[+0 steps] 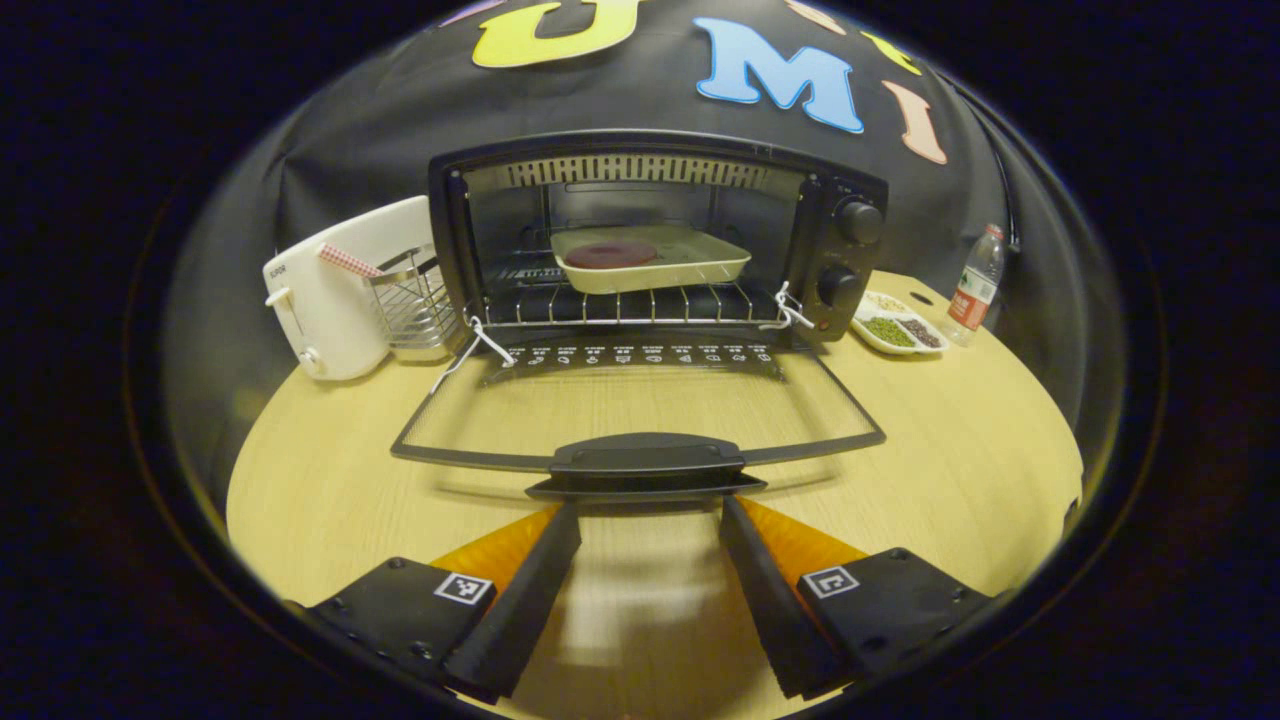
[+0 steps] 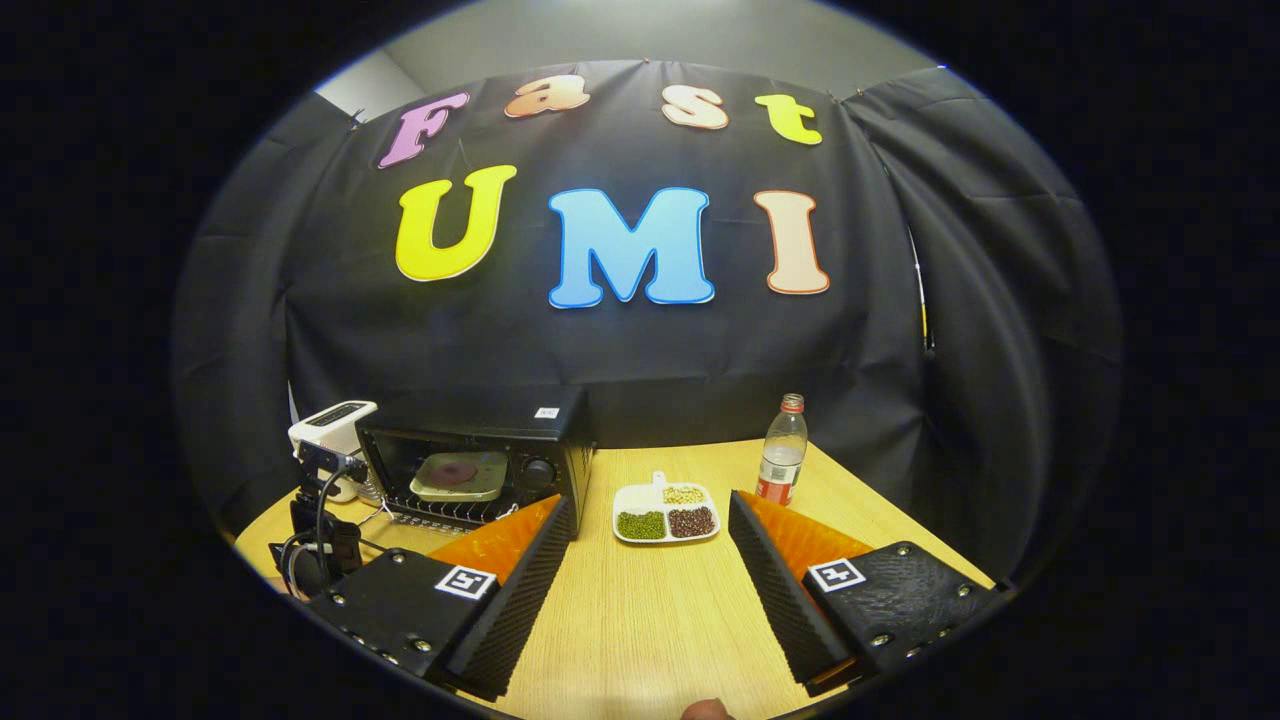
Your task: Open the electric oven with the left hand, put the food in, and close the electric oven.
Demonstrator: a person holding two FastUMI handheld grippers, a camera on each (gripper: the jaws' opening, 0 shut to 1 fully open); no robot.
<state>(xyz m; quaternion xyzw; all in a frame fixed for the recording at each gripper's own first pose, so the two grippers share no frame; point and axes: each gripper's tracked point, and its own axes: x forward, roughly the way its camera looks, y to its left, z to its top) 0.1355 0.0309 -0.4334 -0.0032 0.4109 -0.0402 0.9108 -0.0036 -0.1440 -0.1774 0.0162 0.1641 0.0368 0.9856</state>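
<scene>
- The electric oven stands at the far edge of the tabletop, its door lying fully open.
- A tray of food sits on the rack inside.
- The left hand-held gripper has its fingers spread apart, tips just beside the door handle.
- The right hand-held gripper is likewise spread, empty, above the tabletop.

A white toaster and wire rack sit near the table's back-left edge; a divided snack plate and bottle stand toward its back-right.
</scene>
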